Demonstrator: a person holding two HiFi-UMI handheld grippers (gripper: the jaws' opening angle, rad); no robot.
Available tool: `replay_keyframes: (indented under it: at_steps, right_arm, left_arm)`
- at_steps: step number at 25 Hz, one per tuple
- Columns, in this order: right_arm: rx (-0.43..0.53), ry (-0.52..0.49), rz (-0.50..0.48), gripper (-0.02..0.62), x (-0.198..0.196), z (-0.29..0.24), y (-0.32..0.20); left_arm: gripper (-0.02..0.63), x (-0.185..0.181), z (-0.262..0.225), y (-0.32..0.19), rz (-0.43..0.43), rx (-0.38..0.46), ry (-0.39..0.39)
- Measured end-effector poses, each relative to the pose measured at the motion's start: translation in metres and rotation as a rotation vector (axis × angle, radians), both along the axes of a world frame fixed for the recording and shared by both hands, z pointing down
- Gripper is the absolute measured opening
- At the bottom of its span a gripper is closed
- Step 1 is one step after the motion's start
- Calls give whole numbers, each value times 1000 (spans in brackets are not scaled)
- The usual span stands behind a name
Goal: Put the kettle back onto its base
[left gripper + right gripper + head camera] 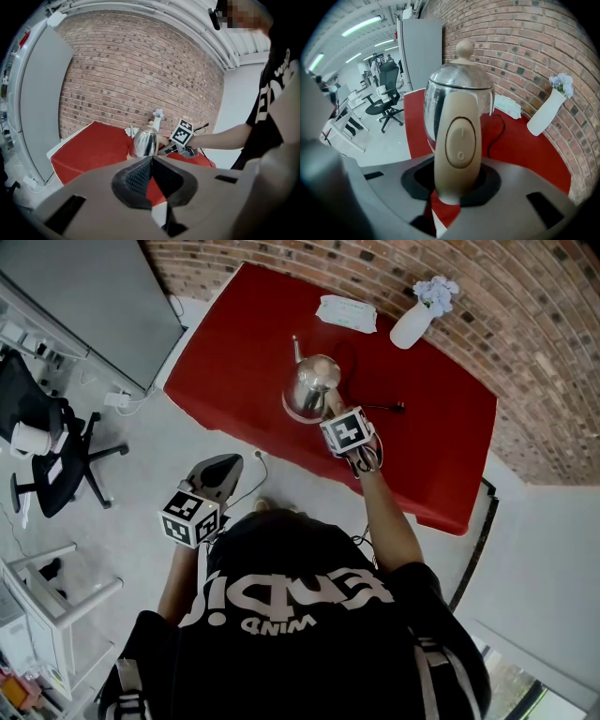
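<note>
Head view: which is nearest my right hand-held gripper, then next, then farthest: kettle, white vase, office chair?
1. The kettle, its handle at the right hand-held gripper.
2. The white vase, farther up and right.
3. The office chair, far off left.

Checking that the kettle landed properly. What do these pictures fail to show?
- What lies under the kettle: head view, its body covers it.
- Kettle's bottom: right gripper view, handle hides it; left gripper view, left gripper blocks it.
- Packet print: head view, too small.
</note>
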State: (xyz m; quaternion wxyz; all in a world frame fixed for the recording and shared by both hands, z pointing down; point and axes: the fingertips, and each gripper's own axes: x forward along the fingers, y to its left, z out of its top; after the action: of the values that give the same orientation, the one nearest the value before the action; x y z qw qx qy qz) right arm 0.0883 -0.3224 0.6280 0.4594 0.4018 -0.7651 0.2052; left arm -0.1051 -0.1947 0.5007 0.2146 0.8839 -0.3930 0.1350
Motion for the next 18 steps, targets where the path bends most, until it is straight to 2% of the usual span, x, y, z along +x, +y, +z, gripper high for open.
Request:
replay_keyframes:
  at_steps: [6, 18]
  right_arm:
    - [21, 7, 35, 158, 11, -2, -4]
    - [35, 5, 38, 160, 21, -14, 11]
  left_arm:
    - [9, 1, 2, 4, 12, -4, 2]
    - [9, 6, -4, 6, 42, 11, 11]
